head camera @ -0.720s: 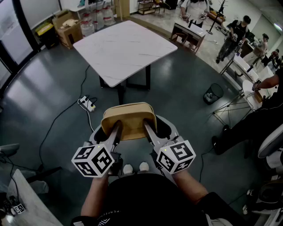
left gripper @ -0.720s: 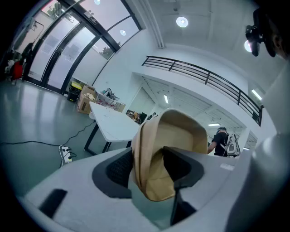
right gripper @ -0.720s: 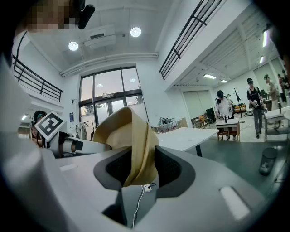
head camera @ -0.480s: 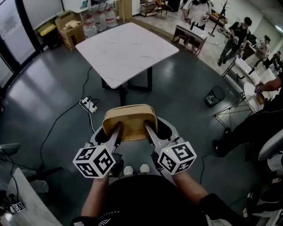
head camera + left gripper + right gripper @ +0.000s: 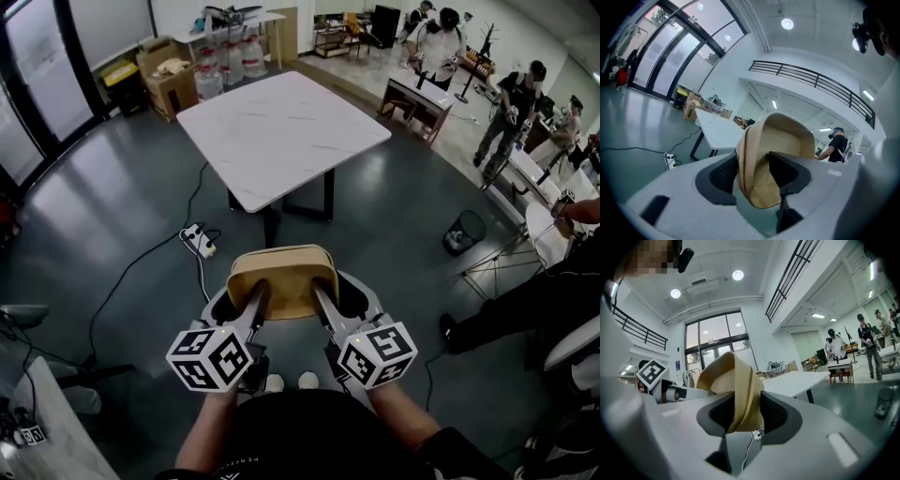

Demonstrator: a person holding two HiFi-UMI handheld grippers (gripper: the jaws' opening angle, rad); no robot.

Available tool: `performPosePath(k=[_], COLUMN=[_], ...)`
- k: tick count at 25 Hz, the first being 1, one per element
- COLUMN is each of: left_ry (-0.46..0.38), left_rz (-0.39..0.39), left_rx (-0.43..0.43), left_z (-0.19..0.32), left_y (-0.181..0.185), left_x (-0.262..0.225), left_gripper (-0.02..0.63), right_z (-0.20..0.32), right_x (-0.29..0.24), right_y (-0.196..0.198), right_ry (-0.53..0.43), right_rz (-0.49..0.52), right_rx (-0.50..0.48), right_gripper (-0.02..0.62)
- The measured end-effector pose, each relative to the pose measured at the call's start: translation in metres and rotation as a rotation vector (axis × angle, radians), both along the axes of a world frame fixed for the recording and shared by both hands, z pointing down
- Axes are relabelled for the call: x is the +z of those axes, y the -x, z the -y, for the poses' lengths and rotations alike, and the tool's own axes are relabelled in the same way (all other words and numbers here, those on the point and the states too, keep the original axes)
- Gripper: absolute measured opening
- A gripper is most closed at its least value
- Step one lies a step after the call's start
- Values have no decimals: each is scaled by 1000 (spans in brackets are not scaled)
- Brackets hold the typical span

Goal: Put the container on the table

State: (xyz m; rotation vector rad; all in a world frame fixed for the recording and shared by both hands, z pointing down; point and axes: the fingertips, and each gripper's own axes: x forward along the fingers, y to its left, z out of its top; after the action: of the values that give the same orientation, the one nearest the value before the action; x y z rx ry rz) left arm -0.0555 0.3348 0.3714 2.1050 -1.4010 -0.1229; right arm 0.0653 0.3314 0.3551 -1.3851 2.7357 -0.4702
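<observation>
Left gripper point(image 5: 258, 292) and right gripper point(image 5: 319, 292) each pinch the tan container point(image 5: 281, 265) by its rim. Grip unchanged from a moment ago; the table point(image 5: 281, 127) still lies beyond the fingertips.

The left gripper point(image 5: 255, 298) and right gripper point(image 5: 321, 298) are held side by side, roughly level, fingers point(image 5: 721, 173) clamped on the container point(image 5: 281, 272) walls.

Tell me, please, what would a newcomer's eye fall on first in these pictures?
The tan container stands out first, carried low in the middle of the head view above the dark floor, with the left gripper and the right gripper each clamped on its near wall. Beyond it stands the white table, not yet reached. Several people stand at the far upper right.
</observation>
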Motion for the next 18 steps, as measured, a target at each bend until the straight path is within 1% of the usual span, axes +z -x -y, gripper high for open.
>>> performPosePath(k=[10,18], left_ry=[8,23], left_rz=[3,9], left_rx=[-24,-39], left_z=[22,33], left_y=[-25,-35], left_x=[4,14], left_gripper=[201,199], right_z=[25,38], right_x=[2,11], right_y=[-25,-34], right_ry=[-6,0], right_rz=[-10,2], right_rx=[-30,-45], right_gripper=[133,131])
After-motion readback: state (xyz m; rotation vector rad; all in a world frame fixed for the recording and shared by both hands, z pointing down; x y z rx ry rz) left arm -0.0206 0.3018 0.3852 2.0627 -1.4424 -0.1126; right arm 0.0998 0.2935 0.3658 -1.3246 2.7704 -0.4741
